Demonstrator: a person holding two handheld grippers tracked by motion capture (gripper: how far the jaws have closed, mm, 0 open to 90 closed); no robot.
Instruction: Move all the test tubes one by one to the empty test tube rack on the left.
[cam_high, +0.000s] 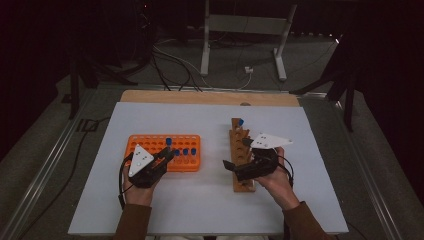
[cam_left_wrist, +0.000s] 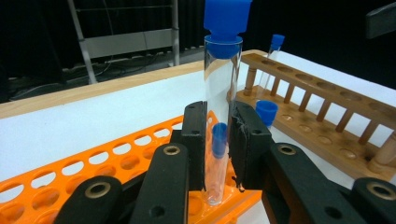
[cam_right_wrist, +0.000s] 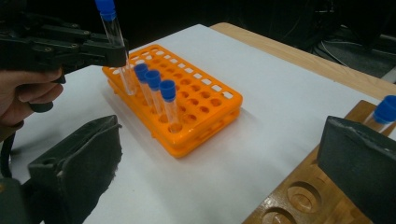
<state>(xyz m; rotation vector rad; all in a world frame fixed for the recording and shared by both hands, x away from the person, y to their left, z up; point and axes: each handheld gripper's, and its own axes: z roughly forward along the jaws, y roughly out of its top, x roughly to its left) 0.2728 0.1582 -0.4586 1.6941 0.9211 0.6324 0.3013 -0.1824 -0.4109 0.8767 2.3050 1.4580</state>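
My left gripper (cam_left_wrist: 219, 126) is shut on a clear test tube (cam_left_wrist: 220, 79) with a blue cap. The tube stands upright with its lower end in a hole of the orange rack (cam_left_wrist: 56, 186). In the high view this gripper (cam_high: 167, 156) is at the rack's (cam_high: 150, 142) front edge. Three more blue-capped tubes (cam_right_wrist: 152, 81) stand in a row in the orange rack (cam_right_wrist: 205, 100). My right gripper (cam_right_wrist: 224, 163) is open with nothing between its pads and faces the orange rack. It hovers over the wooden rack (cam_high: 241, 175), which holds one blue-capped tube (cam_high: 240, 122) at its far end.
The white mat (cam_high: 210, 200) covers a wooden table (cam_high: 200, 96). Cables and a metal stand (cam_high: 245, 30) are on the floor beyond the table. The wooden rack (cam_left_wrist: 322, 107) stands to the right of the orange one, with bare mat between them.
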